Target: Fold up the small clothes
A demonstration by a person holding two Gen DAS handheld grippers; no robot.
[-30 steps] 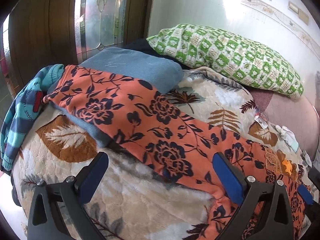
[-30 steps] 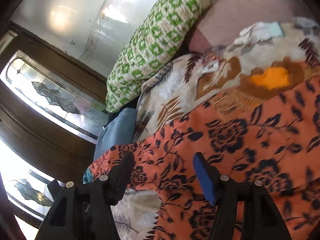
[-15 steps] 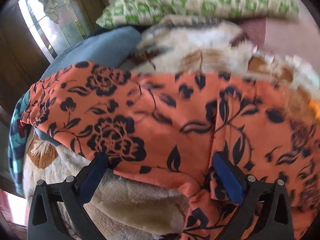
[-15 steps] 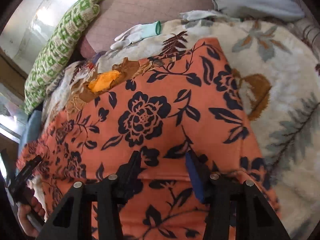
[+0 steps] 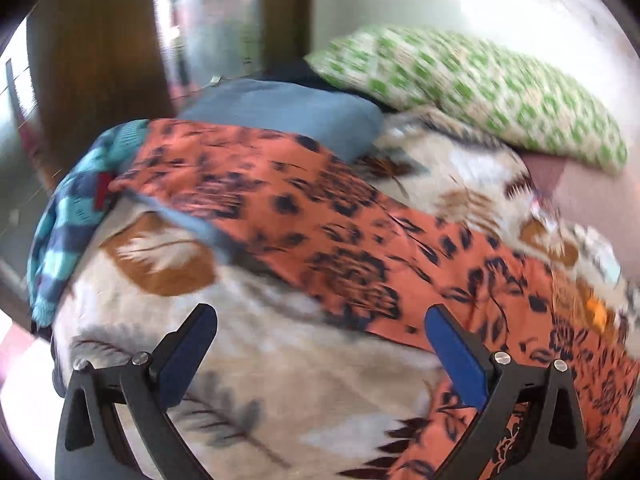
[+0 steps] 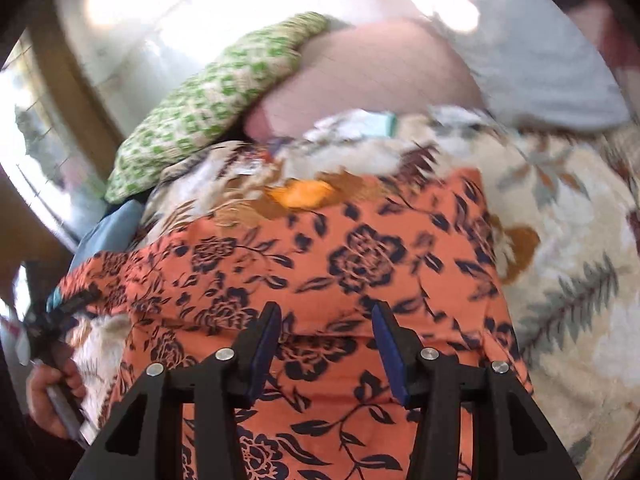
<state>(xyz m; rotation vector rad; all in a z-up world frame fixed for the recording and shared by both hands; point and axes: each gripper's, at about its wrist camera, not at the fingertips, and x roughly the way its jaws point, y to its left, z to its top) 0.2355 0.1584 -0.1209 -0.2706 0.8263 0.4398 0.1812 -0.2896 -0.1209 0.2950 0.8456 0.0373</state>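
- Left wrist view: the left gripper (image 5: 320, 354) hovered with jaws wide apart and nothing between them, over the blanket (image 5: 280, 392) just beside the garment's near edge, probably placed to take that edge for a fold.
- The orange floral garment (image 5: 320, 216) lay spread diagonally across the bed, one end over a blue cloth (image 5: 288, 108).
- Right wrist view: the right gripper (image 6: 326, 336) stood over the garment (image 6: 360, 256), jaws partly apart; whether they pinched fabric could not be told.
- Half a second earlier the left gripper was over the garment; it had since drawn back. The right jaws were narrower than a second before.
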